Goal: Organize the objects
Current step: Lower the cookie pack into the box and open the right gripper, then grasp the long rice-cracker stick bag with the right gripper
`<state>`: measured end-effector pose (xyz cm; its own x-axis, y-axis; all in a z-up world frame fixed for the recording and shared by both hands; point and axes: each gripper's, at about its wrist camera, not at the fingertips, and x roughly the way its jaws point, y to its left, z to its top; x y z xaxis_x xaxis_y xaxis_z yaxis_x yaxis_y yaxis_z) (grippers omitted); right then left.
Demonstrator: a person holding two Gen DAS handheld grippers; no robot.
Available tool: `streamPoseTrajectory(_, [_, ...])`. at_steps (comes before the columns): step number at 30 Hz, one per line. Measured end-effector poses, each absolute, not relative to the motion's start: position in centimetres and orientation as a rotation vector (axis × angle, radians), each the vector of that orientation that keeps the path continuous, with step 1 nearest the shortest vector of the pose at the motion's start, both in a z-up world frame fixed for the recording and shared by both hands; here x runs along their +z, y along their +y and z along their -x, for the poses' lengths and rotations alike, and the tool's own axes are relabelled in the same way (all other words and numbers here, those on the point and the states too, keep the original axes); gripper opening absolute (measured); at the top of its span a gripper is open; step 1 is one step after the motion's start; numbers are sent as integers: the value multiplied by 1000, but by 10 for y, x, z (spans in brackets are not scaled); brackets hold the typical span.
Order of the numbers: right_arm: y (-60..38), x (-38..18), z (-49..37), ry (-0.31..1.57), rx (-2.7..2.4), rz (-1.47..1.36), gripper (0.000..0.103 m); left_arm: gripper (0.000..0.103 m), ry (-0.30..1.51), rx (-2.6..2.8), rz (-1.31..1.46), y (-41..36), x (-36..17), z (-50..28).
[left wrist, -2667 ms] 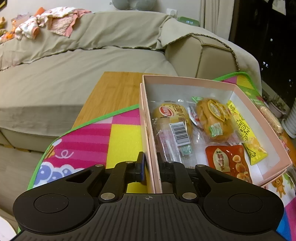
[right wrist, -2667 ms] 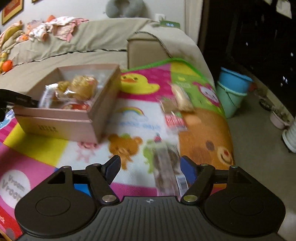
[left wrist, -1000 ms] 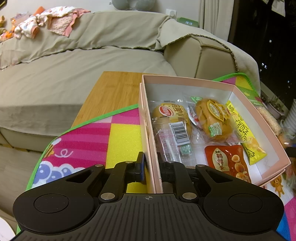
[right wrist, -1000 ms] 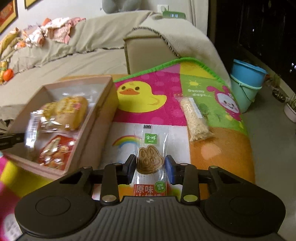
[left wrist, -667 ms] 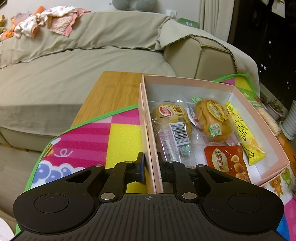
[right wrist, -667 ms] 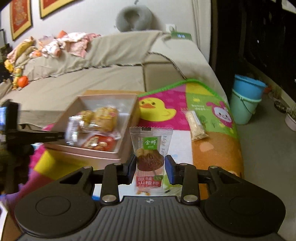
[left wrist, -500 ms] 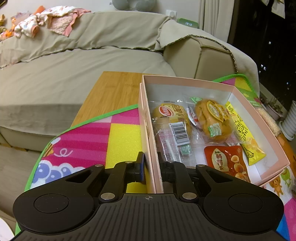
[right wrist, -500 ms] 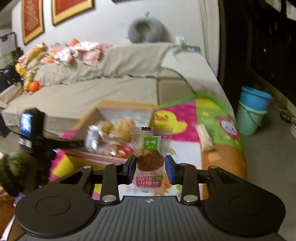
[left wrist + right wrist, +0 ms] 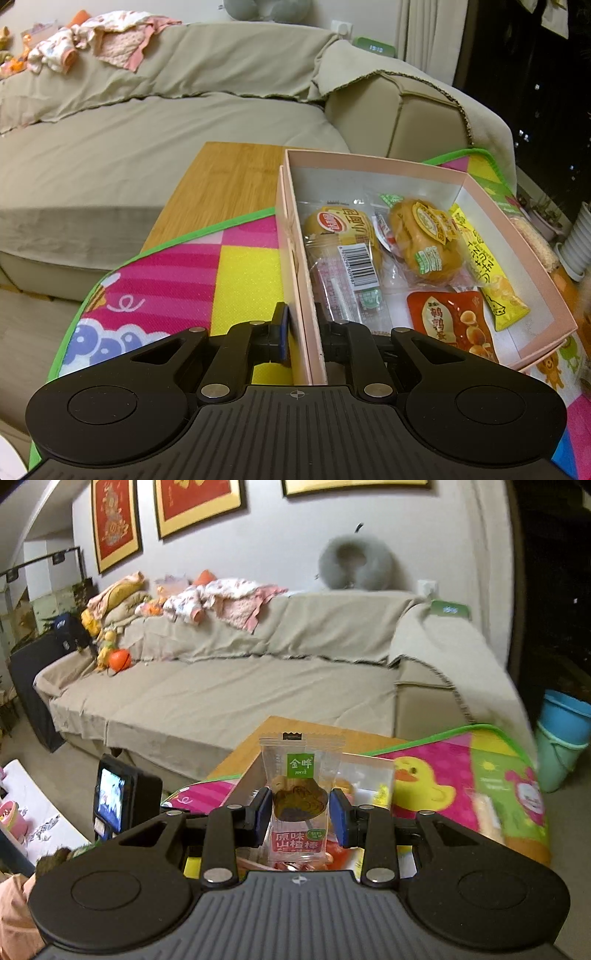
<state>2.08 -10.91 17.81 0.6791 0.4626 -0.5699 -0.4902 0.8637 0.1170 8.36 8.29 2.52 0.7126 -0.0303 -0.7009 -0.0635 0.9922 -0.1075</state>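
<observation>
My left gripper (image 9: 303,334) is shut on the near-left wall of the pink box (image 9: 295,236), one finger outside and one inside. The box holds several wrapped snacks: a small bread (image 9: 341,227), a round cake (image 9: 424,240), a yellow bar (image 9: 484,266), a red pack (image 9: 450,321). My right gripper (image 9: 300,818) is shut on a clear hawthorn snack pack (image 9: 299,797) with a green label, held upright in the air above the box, whose far edge (image 9: 369,764) shows behind the pack.
The box stands on a colourful play mat (image 9: 184,280) over a wooden table (image 9: 229,177). A beige sofa (image 9: 240,686) runs behind. A grain bar (image 9: 535,240) lies on the mat right of the box. Blue buckets (image 9: 561,734) stand at far right.
My right gripper closed on the snack pack on the mat, lifted it and carried it left over the box. My left gripper has stayed on the box wall.
</observation>
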Motion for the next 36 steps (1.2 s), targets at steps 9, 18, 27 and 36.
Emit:
streamPoseTrajectory(9, [-89, 148, -73, 708, 504, -33, 43, 14, 777, 17, 129, 83, 25, -83])
streamPoseTrajectory(18, [-142, 119, -69, 745, 379, -23, 51, 14, 778, 20, 123, 82, 25, -83])
streamPoseTrajectory(27, [-238, 83, -55, 809, 148, -65, 59, 14, 780, 28, 117, 82, 24, -83])
streamPoseTrajectory(36, [-254, 64, -87, 787, 64, -21, 62, 13, 792, 31, 103, 81, 23, -82])
